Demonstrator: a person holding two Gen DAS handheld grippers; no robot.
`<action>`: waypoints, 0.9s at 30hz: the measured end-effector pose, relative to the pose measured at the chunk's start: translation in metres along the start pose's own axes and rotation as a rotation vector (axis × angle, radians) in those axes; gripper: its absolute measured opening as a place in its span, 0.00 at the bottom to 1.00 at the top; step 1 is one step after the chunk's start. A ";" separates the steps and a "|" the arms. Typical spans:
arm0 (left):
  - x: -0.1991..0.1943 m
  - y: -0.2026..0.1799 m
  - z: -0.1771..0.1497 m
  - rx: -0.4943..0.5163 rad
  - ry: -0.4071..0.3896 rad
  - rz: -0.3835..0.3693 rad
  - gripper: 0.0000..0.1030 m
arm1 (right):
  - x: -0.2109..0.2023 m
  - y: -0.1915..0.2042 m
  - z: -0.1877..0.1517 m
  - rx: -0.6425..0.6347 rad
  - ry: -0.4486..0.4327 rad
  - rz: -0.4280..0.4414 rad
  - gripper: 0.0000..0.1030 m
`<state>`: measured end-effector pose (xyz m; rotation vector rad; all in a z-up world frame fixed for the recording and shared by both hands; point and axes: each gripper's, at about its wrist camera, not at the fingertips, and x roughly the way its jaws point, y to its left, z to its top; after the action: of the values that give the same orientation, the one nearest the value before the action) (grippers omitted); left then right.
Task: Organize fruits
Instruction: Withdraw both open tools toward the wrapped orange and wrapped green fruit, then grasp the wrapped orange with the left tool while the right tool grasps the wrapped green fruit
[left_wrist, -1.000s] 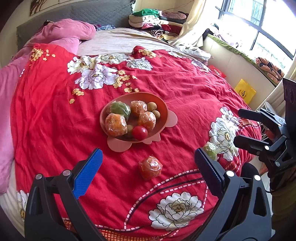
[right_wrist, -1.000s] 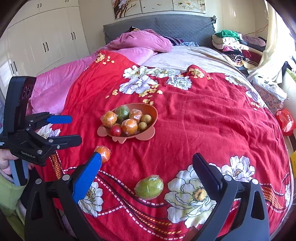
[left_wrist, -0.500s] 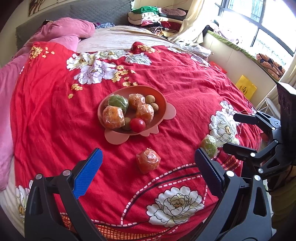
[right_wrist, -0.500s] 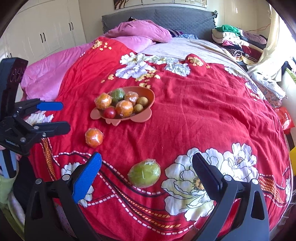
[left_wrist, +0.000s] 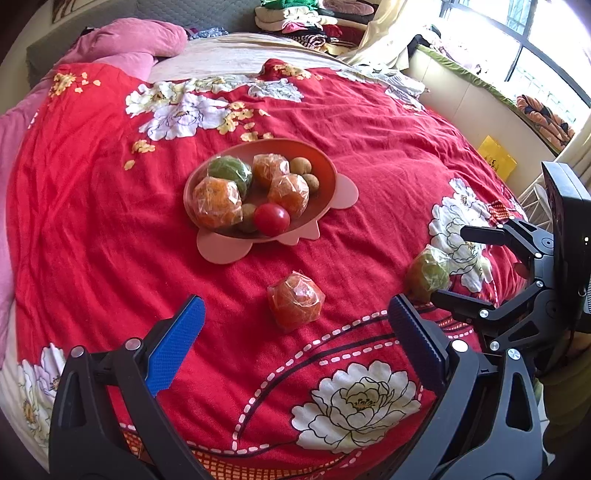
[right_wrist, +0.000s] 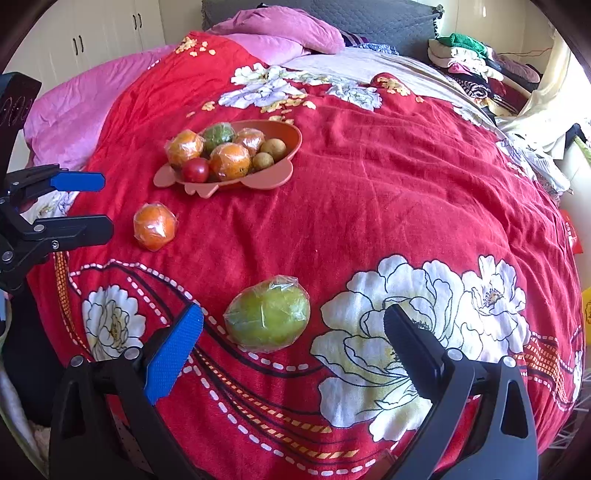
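Red cloth of the bedcover (right_wrist: 369, 192) fills both views, and compared with a moment earlier both grippers have come lower and closer to the two loose fruits. The right gripper (right_wrist: 293, 334) now has the green fruit (right_wrist: 267, 314), wrapped in clear film, just in front of its wide-open fingers, and the left gripper (left_wrist: 291, 325) faces the wrapped orange (left_wrist: 295, 304) in the same way, also spread and holding nothing. I judge that each hand is lining up a grasp, so these two fruits are what remains to bring to the pink bowl (left_wrist: 325, 166). The bowl sits farther up the bed and already holds several wrapped oranges, one green fruit, a red tomato (left_wrist: 271, 218) and some small brown fruits. Nothing lies between the loose fruits and the bowl. The soft, wrinkled cover may let a round fruit roll, and the slippery film could make the grip less sure. The bowl looks rather full.
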<state>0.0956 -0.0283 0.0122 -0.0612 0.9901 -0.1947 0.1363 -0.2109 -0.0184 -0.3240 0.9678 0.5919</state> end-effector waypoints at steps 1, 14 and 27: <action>0.002 0.001 -0.001 -0.002 0.003 -0.001 0.90 | 0.002 0.001 0.000 -0.008 -0.002 0.001 0.94; 0.025 0.003 -0.002 -0.021 0.037 -0.023 0.90 | 0.026 0.012 -0.001 -0.054 0.048 0.074 0.48; 0.049 -0.004 -0.003 0.012 0.086 -0.056 0.49 | 0.012 -0.004 0.001 0.042 0.013 0.174 0.47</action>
<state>0.1189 -0.0420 -0.0296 -0.0700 1.0735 -0.2568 0.1450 -0.2096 -0.0283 -0.2076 1.0260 0.7270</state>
